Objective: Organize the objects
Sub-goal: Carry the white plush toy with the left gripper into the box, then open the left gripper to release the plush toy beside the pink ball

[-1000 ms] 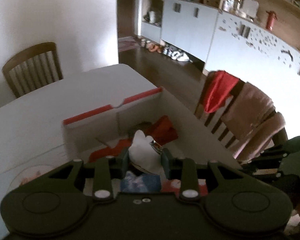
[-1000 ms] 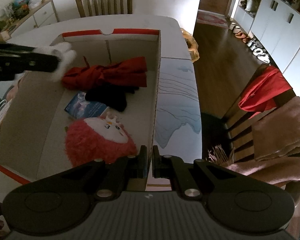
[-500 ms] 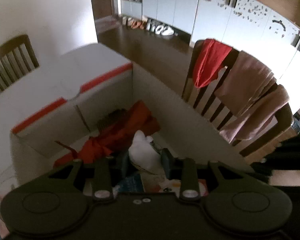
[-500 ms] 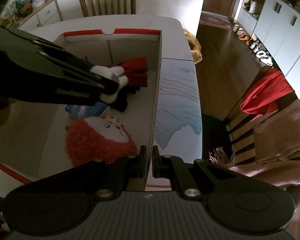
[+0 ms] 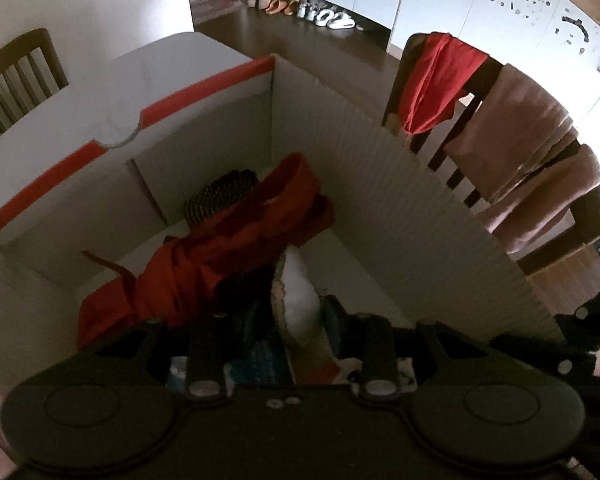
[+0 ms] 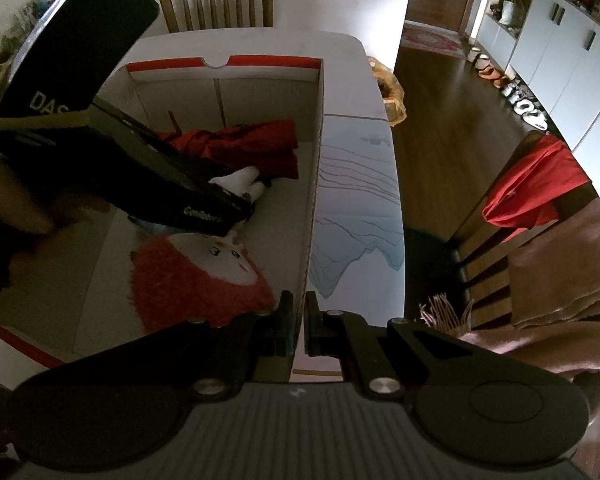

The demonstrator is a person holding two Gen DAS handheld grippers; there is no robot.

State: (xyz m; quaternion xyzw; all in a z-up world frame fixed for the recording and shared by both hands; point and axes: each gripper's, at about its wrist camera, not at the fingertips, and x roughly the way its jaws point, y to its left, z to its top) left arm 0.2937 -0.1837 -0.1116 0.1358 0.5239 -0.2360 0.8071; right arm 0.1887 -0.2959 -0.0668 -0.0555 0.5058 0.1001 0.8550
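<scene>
An open cardboard box [image 6: 260, 62] with red-edged rims [image 5: 204, 88] stands on the white table. My left gripper [image 5: 296, 312] is lowered inside it, shut on a white soft toy [image 5: 300, 296]. From the right wrist view, the left gripper [image 6: 240, 200] reaches in from the left with the white toy [image 6: 242, 178] at its tip. Under it lie a red cloth [image 5: 228, 248], a blue booklet [image 5: 266, 356] and a dark knitted item [image 5: 220, 196]. A red plush doll [image 6: 196, 280] lies nearer. My right gripper [image 6: 298, 320] is shut on the box's right wall.
A wooden chair [image 6: 536, 184] draped with red cloth and pink towels stands right of the table [image 6: 356, 168]. Another chair [image 6: 216, 0] is at the table's far end. A wicker basket [image 6: 388, 88] sits past the table's right edge. White cabinets and shoes line the far floor.
My left gripper has come down into the box with the white toy, moving rightward over the red cloth. The right gripper has stayed on the box wall.
</scene>
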